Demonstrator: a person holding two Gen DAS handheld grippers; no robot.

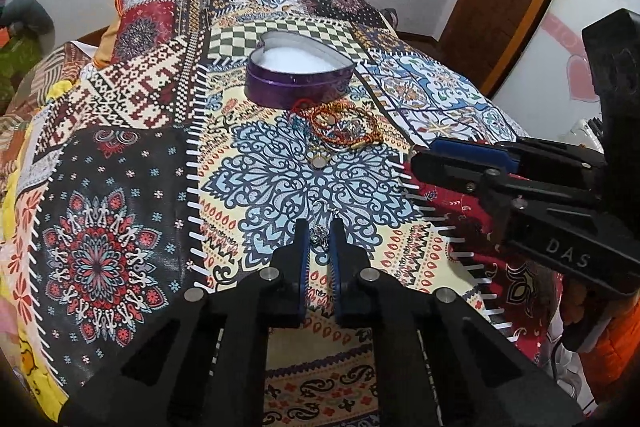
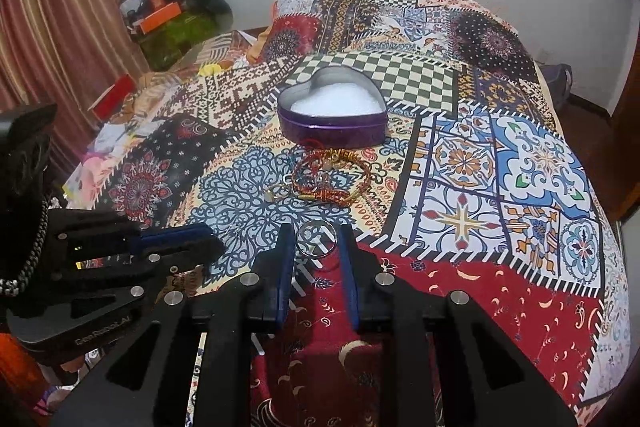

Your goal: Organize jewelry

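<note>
Patchwork bedspread carries our purple heart tin; our left hand-held gripper pinches a silver charm, our right hand-held gripper a thin silver ring.

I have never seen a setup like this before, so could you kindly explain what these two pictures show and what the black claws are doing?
The black claws are two-finger grippers that a person holds, one in each hand; no robot arm is involved. Each carries a wide-angle camera looking forward along its fingers, so one picture is from the left gripper and the other from the right gripper. Each view also catches the other gripper at its side.

Both look over a bed covered with a patterned patchwork bedspread. On it stands an open purple heart-shaped tin with white lining. In front of it lies a pile of jewelry: red and gold bangles and rings.

The left gripper pinches a small silver trinket. The right gripper holds a silver bangle between its fingers.
</note>
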